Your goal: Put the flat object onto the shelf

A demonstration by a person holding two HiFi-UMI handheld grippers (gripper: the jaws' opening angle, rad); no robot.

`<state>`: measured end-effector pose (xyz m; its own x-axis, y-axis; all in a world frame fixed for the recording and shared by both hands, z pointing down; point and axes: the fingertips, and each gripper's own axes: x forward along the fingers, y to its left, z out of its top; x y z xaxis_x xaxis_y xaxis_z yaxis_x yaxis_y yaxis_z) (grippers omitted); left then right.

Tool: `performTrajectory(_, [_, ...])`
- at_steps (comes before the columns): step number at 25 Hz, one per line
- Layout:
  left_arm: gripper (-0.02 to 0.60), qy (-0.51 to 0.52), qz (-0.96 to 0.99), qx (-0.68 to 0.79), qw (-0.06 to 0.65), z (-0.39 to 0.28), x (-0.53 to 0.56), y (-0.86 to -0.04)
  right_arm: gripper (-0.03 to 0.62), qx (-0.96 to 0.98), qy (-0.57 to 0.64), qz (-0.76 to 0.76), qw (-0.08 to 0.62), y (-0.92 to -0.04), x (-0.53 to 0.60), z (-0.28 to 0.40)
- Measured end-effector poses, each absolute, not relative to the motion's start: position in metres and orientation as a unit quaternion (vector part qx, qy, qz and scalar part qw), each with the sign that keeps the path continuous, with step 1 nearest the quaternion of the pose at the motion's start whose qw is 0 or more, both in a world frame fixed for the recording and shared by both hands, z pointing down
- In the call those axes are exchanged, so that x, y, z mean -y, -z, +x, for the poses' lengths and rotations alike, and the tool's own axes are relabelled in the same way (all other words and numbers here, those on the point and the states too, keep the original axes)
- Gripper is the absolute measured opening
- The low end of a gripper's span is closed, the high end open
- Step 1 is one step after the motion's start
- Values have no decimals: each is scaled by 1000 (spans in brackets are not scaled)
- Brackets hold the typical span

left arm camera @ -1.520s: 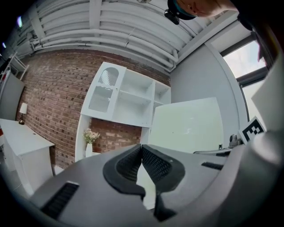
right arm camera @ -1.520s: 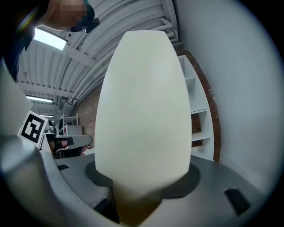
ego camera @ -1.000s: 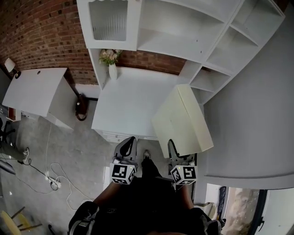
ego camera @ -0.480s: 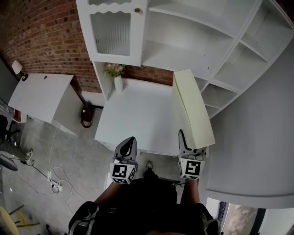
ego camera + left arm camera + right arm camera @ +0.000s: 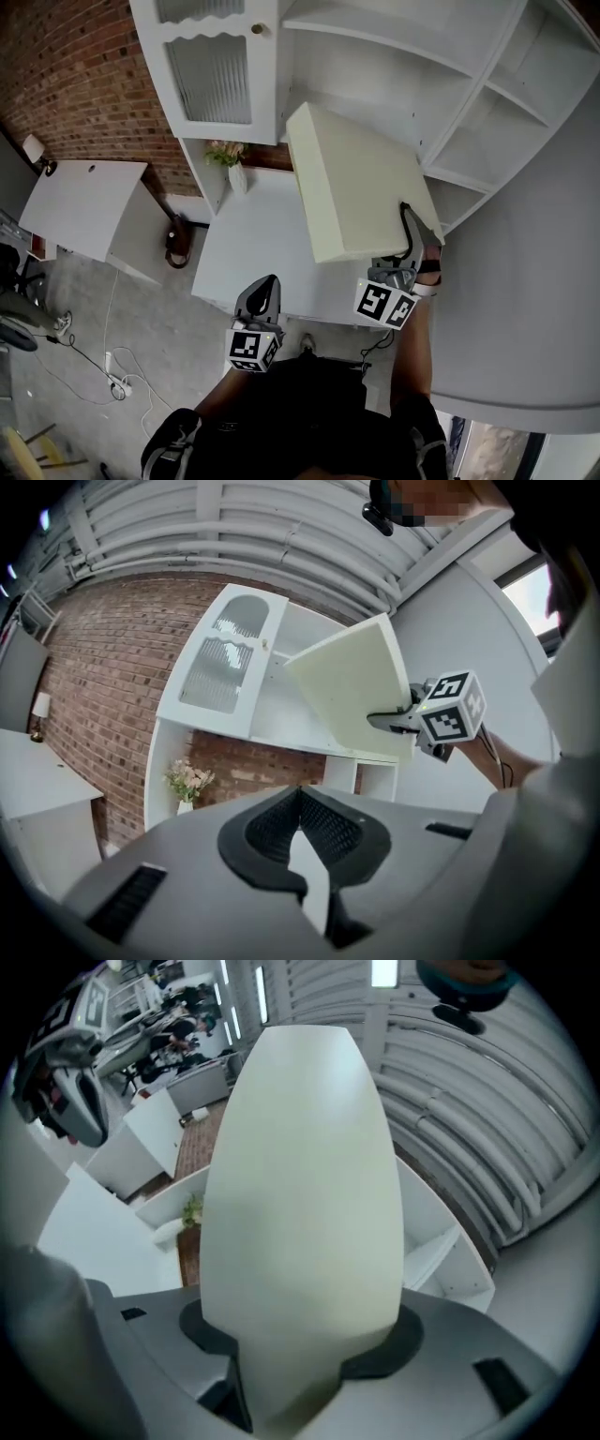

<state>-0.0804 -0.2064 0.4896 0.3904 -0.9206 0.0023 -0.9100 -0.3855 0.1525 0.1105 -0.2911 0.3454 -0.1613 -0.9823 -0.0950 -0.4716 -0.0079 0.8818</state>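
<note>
The flat object is a pale cream board [image 5: 356, 187]. My right gripper [image 5: 410, 232] is shut on its near right corner and holds it up, tilted, in front of the white shelf unit [image 5: 375, 56]. In the right gripper view the board [image 5: 305, 1176] rises out of the jaws and fills the middle. The left gripper view shows the board [image 5: 352, 682] and the right gripper [image 5: 398, 719] against the open shelves. My left gripper [image 5: 265, 286] hangs low over the desk's front edge, shut and holding nothing.
A white desk [image 5: 253, 244] stands under the shelves, with a vase of flowers [image 5: 230, 164] at its back left. A glass-fronted cabinet door [image 5: 211, 75] is at the shelf unit's left. A second white table [image 5: 84, 202] and floor cables [image 5: 112, 366] lie left. A broad white panel [image 5: 525, 281] stands right.
My right gripper has lifted the board from beside the desk, up and to the left, in front of the shelves, turning it towards flat. The left gripper has hardly moved.
</note>
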Motion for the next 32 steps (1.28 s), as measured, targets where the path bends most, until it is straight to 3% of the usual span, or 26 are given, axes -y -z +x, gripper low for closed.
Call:
performTrajectory(12, [11,36,827,555,76,-70,226,-500,281,512,463,533,489,-388,396,124])
performTrajectory(32, [11,41,818,568,85,-70,249,-509,339,499,411,488,586,-432,495,123])
